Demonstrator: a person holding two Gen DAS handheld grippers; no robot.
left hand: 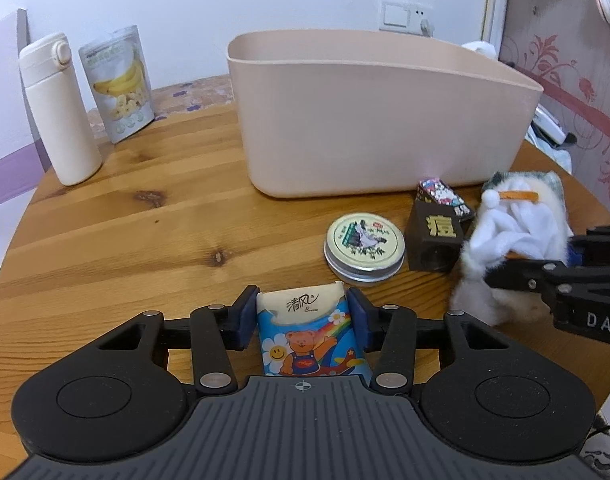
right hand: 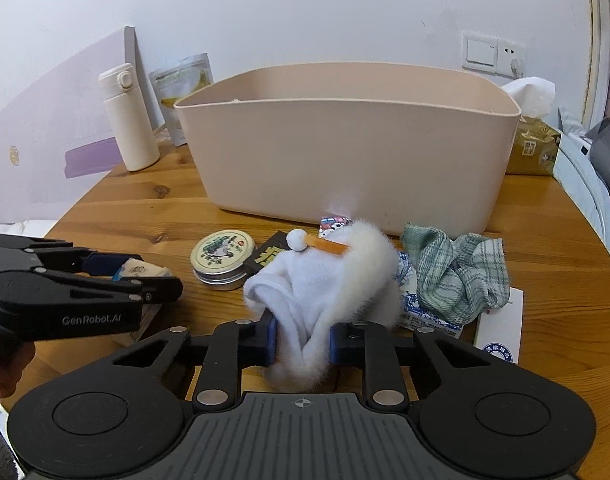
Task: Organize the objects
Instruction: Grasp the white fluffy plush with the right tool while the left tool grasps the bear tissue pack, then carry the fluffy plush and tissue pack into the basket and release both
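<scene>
My left gripper (left hand: 303, 322) is shut on a tissue pack (left hand: 305, 332) printed with a cartoon bear, low over the wooden table (left hand: 145, 220). In the right wrist view my right gripper (right hand: 301, 340) is shut on a white fluffy plush toy (right hand: 329, 280) with an orange strip. The same plush toy (left hand: 513, 232) shows at the right of the left wrist view. A beige bin (left hand: 365, 112) stands behind, open at the top. A round tin (left hand: 365, 246) and a dark box (left hand: 437, 236) lie in front of the beige bin (right hand: 345, 140).
A white bottle (left hand: 59, 108) and a banana-chip pouch (left hand: 119, 80) stand at the back left. A green checked cloth (right hand: 461, 276), a blue-patterned pack (right hand: 417, 308) and a white card (right hand: 501, 328) lie right of the plush. A tissue box (right hand: 533, 148) sits behind the bin.
</scene>
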